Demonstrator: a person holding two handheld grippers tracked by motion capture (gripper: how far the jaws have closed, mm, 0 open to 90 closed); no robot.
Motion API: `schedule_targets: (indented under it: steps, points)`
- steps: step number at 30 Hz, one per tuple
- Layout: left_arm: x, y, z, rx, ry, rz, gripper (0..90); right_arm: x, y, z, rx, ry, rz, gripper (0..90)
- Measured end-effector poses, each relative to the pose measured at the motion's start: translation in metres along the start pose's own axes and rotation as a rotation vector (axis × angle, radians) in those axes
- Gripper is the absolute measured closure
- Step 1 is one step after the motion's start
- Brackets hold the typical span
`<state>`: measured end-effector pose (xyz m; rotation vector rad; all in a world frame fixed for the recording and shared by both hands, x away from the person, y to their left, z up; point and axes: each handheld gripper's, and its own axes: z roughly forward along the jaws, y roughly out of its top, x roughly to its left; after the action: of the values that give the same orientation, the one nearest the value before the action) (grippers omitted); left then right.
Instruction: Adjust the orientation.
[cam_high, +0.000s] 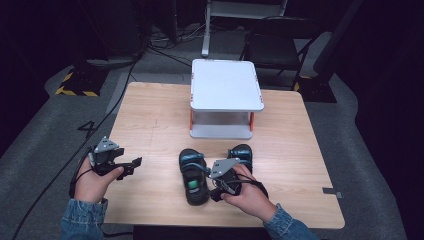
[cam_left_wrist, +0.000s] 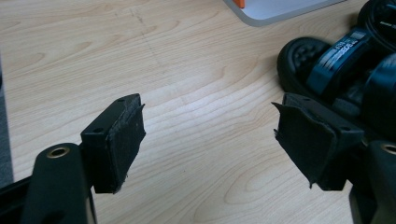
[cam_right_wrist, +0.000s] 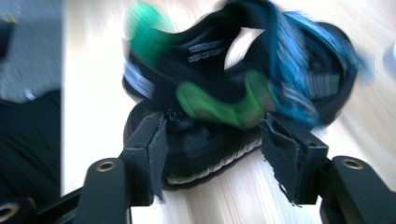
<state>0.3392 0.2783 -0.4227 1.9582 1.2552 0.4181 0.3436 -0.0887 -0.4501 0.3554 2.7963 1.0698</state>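
High view: wood-grain table (cam_high: 150, 120), white two-tier stand (cam_high: 226, 95) at rear. Two black sandals, blue straps: left sandal (cam_high: 192, 175), right sandal (cam_high: 241, 156) side by side, front centre. Left gripper (cam_high: 131, 164) over bare wood, right gripper (cam_high: 218, 189) at sandals.

Left gripper view: jaws wide apart, nothing between; frayed black pads (cam_left_wrist: 125, 140); sandal to the right.

Right gripper view: blurred; jaws apart, straddling sandal's heel end, green insole patch; contact unclear.

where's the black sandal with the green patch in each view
High view: the black sandal with the green patch lies low centre, beside the right gripper.
Left gripper view: a black sandal at the right edge; which one, unclear.
Right gripper view: centre, blurred.
Shared landmark: the light wooden table.
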Motion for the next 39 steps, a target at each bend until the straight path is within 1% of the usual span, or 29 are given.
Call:
schedule_targets:
  steps: [1, 2, 4, 5, 7, 9, 11, 12, 14, 16, 17, 19, 20, 22, 23, 24, 25, 26, 27, 28, 29, 30, 31, 32, 33, 35, 36, 37, 39]
  points:
    - [-0.001, 0.001, 0.001, -0.001, -0.006, -0.003, 23.5, -0.001, -0.004, 0.003, 0.036, -0.003, 0.008, 41.5]
    - [-0.001, 0.002, 0.002, 0.000, -0.007, -0.002, 23.5, -0.001, -0.008, 0.006, 0.015, 0.010, 0.026, 43.2]
    - [-0.001, 0.003, 0.003, -0.002, -0.008, -0.001, 23.5, -0.001, -0.009, 0.006, 0.018, 0.013, 0.032, 42.3]
    - [0.000, 0.004, 0.003, -0.002, -0.007, 0.004, 23.5, -0.001, -0.009, 0.005, 0.024, 0.011, 0.024, 42.6]
    - [0.000, 0.004, 0.004, -0.004, -0.010, 0.003, 23.5, -0.002, -0.008, 0.002, 0.039, 0.011, 0.029, 40.5]
    - [0.000, 0.004, 0.003, -0.003, -0.011, 0.003, 23.5, -0.003, -0.008, -0.003, 0.067, 0.020, 0.044, 38.1]
    - [0.000, 0.003, 0.001, -0.007, -0.008, 0.001, 23.5, -0.006, -0.006, -0.010, 0.077, 0.016, 0.052, 38.0]
    - [0.001, 0.002, 0.000, -0.006, -0.006, 0.000, 23.5, -0.007, -0.005, -0.015, 0.081, 0.008, 0.064, 38.0]
    - [0.001, -0.001, -0.002, -0.008, 0.004, -0.008, 23.5, -0.011, 0.000, -0.025, 0.059, -0.020, 0.082, 38.3]
    - [0.002, -0.005, -0.006, -0.007, 0.015, -0.014, 23.5, -0.014, 0.007, -0.031, -0.001, -0.060, 0.107, 38.0]
    - [0.002, -0.006, -0.007, -0.004, 0.017, -0.017, 23.6, -0.017, 0.011, -0.031, -0.047, -0.084, 0.124, 37.5]
    - [0.002, -0.011, -0.011, -0.012, 0.026, -0.029, 23.7, -0.019, 0.017, -0.028, -0.085, -0.107, 0.140, 37.9]
    - [0.002, -0.013, -0.013, -0.011, 0.030, -0.032, 23.7, -0.020, 0.020, -0.024, -0.096, -0.115, 0.134, 38.9]
    - [0.004, -0.018, -0.017, -0.010, 0.045, -0.042, 23.7, -0.021, 0.026, -0.013, -0.104, -0.109, 0.121, 41.6]
    - [0.005, -0.020, -0.020, -0.008, 0.051, -0.045, 23.7, -0.021, 0.027, -0.006, -0.096, -0.108, 0.112, 43.1]
    - [0.005, -0.022, -0.022, -0.009, 0.055, -0.055, 23.8, -0.022, 0.028, 0.001, -0.086, -0.105, 0.106, 47.6]
    - [0.007, -0.024, -0.024, -0.008, 0.060, -0.054, 23.7, -0.023, 0.028, 0.007, -0.065, -0.098, 0.109, 51.9]
    - [0.007, -0.026, -0.025, -0.009, 0.066, -0.062, 23.7, -0.024, 0.028, 0.013, -0.042, -0.092, 0.118, 52.3]
    - [0.008, -0.028, -0.027, -0.007, 0.068, -0.062, 23.7, -0.025, 0.027, 0.017, -0.044, -0.096, 0.130, 52.4]
    - [0.008, -0.030, -0.027, -0.004, 0.071, -0.069, 23.7, -0.025, 0.028, 0.019, -0.052, -0.107, 0.134, 53.8]
    - [0.009, -0.032, -0.028, -0.004, 0.075, -0.068, 23.7, -0.026, 0.029, 0.019, -0.046, -0.118, 0.133, 57.3]
    - [0.009, -0.033, -0.029, -0.007, 0.079, -0.076, 23.7, -0.027, 0.031, 0.019, -0.044, -0.120, 0.133, 59.8]
    - [0.009, -0.033, -0.029, -0.007, 0.079, -0.076, 24.2, -0.028, 0.031, 0.019, -0.043, -0.122, 0.147, 59.6]
    - [0.011, -0.036, -0.031, -0.013, 0.090, -0.086, 24.8, -0.029, 0.031, 0.020, -0.043, -0.128, 0.159, 60.3]
    - [0.011, -0.036, -0.031, -0.014, 0.094, -0.085, 24.9, -0.028, 0.032, 0.021, -0.047, -0.141, 0.161, 62.0]
    - [0.011, -0.036, -0.032, -0.020, 0.097, -0.088, 24.8, -0.027, 0.032, 0.021, -0.037, -0.166, 0.138, 69.9]
    - [0.010, -0.036, -0.032, -0.018, 0.095, -0.085, 24.8, -0.026, 0.032, 0.019, -0.041, -0.175, 0.130, 72.6]
    - [0.010, -0.036, -0.032, -0.017, 0.094, -0.084, 24.8, -0.025, 0.032, 0.018, -0.040, -0.188, 0.120, 74.2]
    - [0.010, -0.035, -0.031, -0.016, 0.090, -0.082, 24.8, -0.024, 0.032, 0.016, -0.053, -0.197, 0.119, 76.6]
